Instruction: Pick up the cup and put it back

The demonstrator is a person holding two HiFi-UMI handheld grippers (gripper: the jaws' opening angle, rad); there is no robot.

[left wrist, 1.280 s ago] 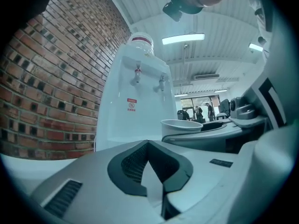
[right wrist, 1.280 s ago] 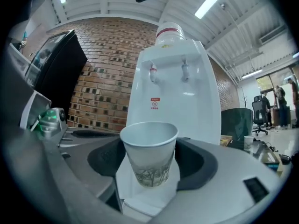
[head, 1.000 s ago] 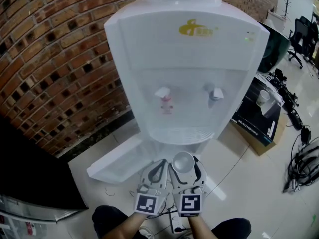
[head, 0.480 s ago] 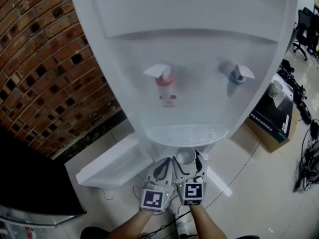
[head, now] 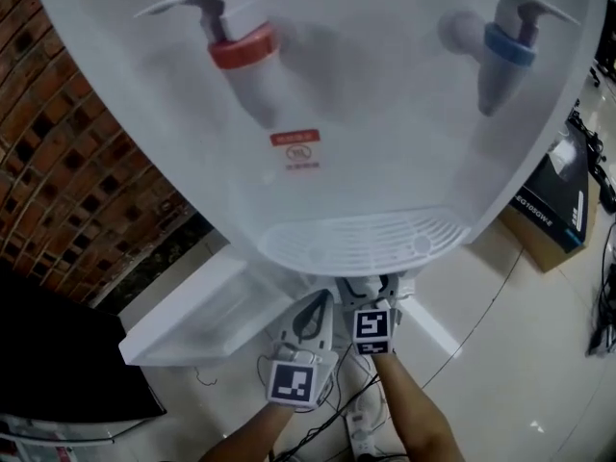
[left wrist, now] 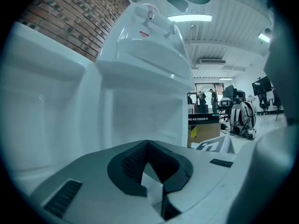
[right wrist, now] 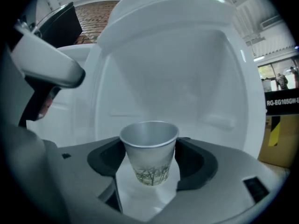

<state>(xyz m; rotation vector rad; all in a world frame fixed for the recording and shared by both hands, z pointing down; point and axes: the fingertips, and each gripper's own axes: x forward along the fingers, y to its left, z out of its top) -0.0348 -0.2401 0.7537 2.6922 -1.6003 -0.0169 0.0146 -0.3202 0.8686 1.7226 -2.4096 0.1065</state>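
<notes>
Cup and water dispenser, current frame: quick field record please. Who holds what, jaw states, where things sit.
cup: paper, upright, looks empty, tree print low on its side
held by: right hand-held gripper, jaws closed on the cup's sides
left hand-held gripper: shut, nothing in it, beside the right one
location: low in front of the water dispenser, just below its drip tray in the head view
taps: red tap and blue tap above, neither touched

r gripper + cup | now under dispenser drip tray
</notes>
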